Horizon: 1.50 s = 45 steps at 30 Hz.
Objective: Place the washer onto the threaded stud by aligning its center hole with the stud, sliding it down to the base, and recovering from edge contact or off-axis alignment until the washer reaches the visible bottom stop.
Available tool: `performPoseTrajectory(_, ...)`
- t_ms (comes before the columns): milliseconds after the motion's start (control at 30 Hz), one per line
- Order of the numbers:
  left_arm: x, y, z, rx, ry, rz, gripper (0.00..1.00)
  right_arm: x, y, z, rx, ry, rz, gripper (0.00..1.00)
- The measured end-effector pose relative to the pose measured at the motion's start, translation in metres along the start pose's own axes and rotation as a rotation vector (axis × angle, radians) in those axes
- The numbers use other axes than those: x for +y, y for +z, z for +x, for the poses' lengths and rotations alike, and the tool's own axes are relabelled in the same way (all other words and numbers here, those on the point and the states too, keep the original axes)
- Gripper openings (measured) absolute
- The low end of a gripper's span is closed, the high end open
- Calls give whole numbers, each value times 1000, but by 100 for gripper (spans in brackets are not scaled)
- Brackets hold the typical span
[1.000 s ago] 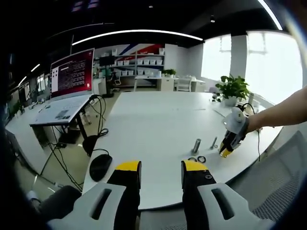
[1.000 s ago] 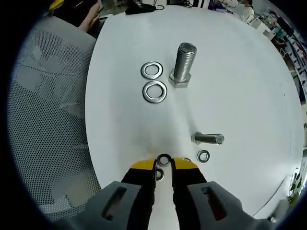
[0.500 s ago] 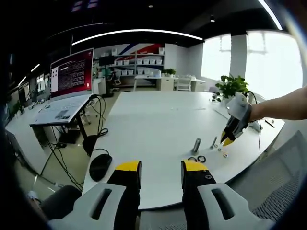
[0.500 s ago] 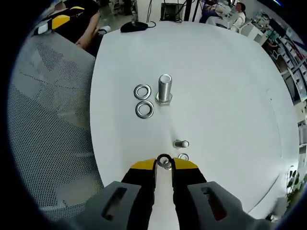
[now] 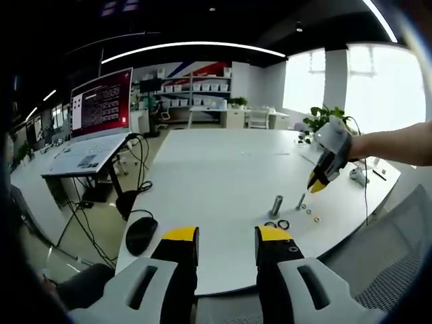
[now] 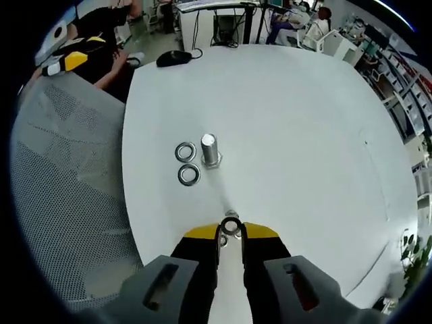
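In the left gripper view we see a monitor (image 5: 101, 102) on a side desk at the far left, cables trailing to the floor, and a black mouse (image 5: 141, 234) near the near-left edge of the white bench (image 5: 216, 169). Our left gripper (image 5: 226, 234) hangs at that near edge, released, its yellow-tipped jaws parted with nothing between them. Much bare bench lies ahead of it. Farther right stand the large stud (image 5: 277, 204) and a slimmer stud (image 5: 301, 200), with 2 large rings (image 5: 277, 224) just beside the large one. Above them the right gripper (image 5: 317, 185) hovers, with a potted plant (image 5: 326, 123) behind. In the right gripper view, that gripper (image 6: 231, 231) is clenched on the washer (image 6: 231, 227), held above the bench, the large stud upright ahead.
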State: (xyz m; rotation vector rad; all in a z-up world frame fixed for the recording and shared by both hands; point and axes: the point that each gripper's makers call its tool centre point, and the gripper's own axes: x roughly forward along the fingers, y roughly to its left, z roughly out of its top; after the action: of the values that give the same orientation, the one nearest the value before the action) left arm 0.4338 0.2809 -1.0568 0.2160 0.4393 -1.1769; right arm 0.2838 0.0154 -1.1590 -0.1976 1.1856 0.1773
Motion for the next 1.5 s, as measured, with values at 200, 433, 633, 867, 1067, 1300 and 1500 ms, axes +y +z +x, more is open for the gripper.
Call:
performPoseTrajectory(200, 1, 0, 0, 0, 1, -2, 31, -6, 4, -2, -10, -20, 7, 14)
performPoseTrajectory(433, 2, -1, 0, -1, 4, -6, 31, -8, 6, 0, -3, -22, 1, 14)
performPoseTrajectory(633, -14, -20, 1, 120, -95, 51, 23, -12, 6, 0, 1, -27, 10, 14)
performPoseTrajectory(867, -27, -55, -1, 349, -167, 88, 10, -11, 5, 0, 9, -25, 8, 14)
performPoseTrajectory(1067, -25, -51, -2, 324, -147, 72, 10, -10, 2, 0, 20, -22, 8, 14)
performPoseTrajectory(1300, -26, -51, -2, 329, -151, 73, 10, -10, 2, -1, 23, -19, 12, 14)
performPoseTrajectory(1500, -30, -58, -4, 372, -165, 45, 2, -8, 0, -2, 25, -20, 11, 14)
